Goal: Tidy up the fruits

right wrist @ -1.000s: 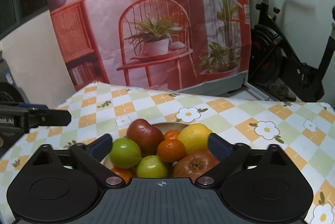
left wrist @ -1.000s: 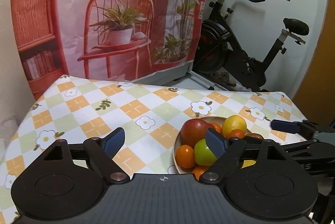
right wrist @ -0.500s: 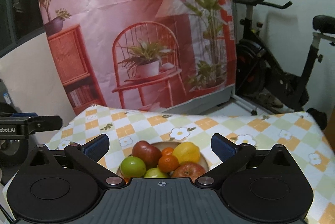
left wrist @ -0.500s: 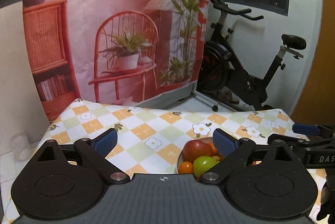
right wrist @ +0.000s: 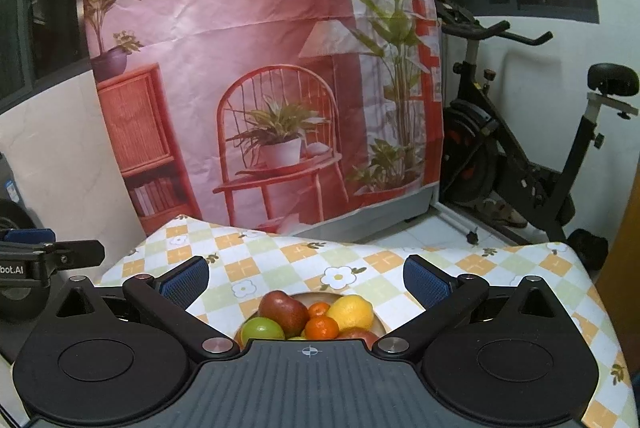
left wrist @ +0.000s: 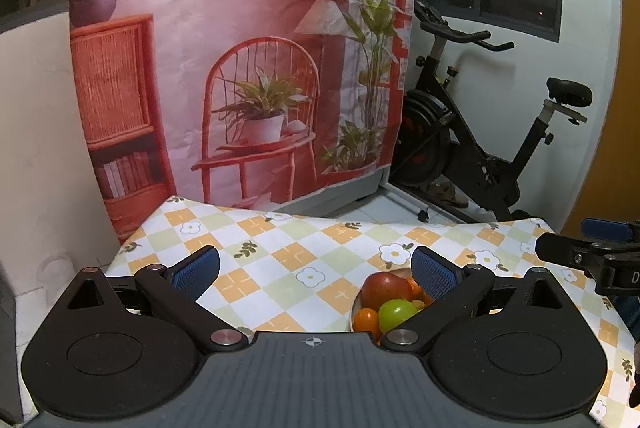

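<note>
A bowl [right wrist: 380, 324] sits on the desk [right wrist: 280, 260], toward its near edge. In the bowl, an apple [right wrist: 283, 311] lies at the left rear, a lemon [right wrist: 350, 313] at the right rear, a tangerine [right wrist: 322, 330] between and before them, and another round fruit [right wrist: 262, 330] at the left front. Behind the desk hangs a backdrop cloth [right wrist: 256, 68]. To the right of the cloth, on the floor, stands an exercise bike [right wrist: 532, 164].

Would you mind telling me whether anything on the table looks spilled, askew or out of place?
Nothing stands out. The fruits sit piled together in the bowl on the checked tablecloth, with none loose on the visible cloth. Both the left gripper and right gripper are open and empty.
</note>
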